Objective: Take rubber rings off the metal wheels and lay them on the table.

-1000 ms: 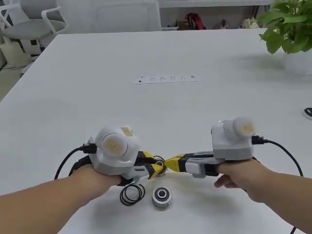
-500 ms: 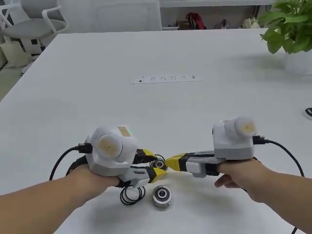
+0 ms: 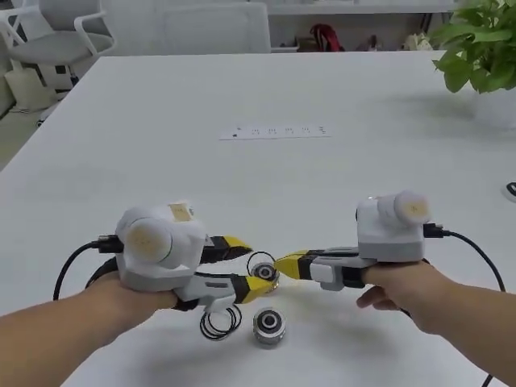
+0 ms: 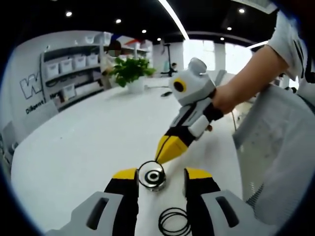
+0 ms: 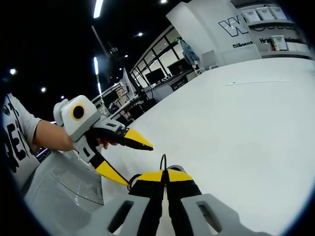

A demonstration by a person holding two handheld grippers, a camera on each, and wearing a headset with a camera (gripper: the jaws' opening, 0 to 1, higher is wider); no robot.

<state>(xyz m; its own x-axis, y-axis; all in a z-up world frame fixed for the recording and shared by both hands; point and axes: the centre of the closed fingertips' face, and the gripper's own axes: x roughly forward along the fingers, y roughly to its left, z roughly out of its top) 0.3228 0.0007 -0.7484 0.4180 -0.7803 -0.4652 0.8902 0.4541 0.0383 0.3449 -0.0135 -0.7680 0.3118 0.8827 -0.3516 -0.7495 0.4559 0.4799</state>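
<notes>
A small metal wheel (image 3: pixel 262 268) with a black rubber ring on its rim hangs just above the white table (image 3: pixel 266 177). My right gripper (image 3: pixel 280 264) is shut on that rim, with the ring's thin edge (image 5: pixel 162 160) rising from its jaws. My left gripper (image 3: pixel 251 263) is open, one yellow jaw on each side of the wheel (image 4: pixel 151 176) and neither touching it. A second wheel (image 3: pixel 268 324) lies on the table nearer me. Several loose black rings (image 3: pixel 218 321) lie to its left.
A white power strip (image 3: pixel 274 131) lies mid-table. A green plant (image 3: pixel 480 44) stands at the far right corner. Office chairs (image 3: pixel 56 32) are beyond the far left edge. Black cables trail from both grippers.
My left gripper has opened and drawn back to the left off the wheel. The right gripper has kept its hold in the same place.
</notes>
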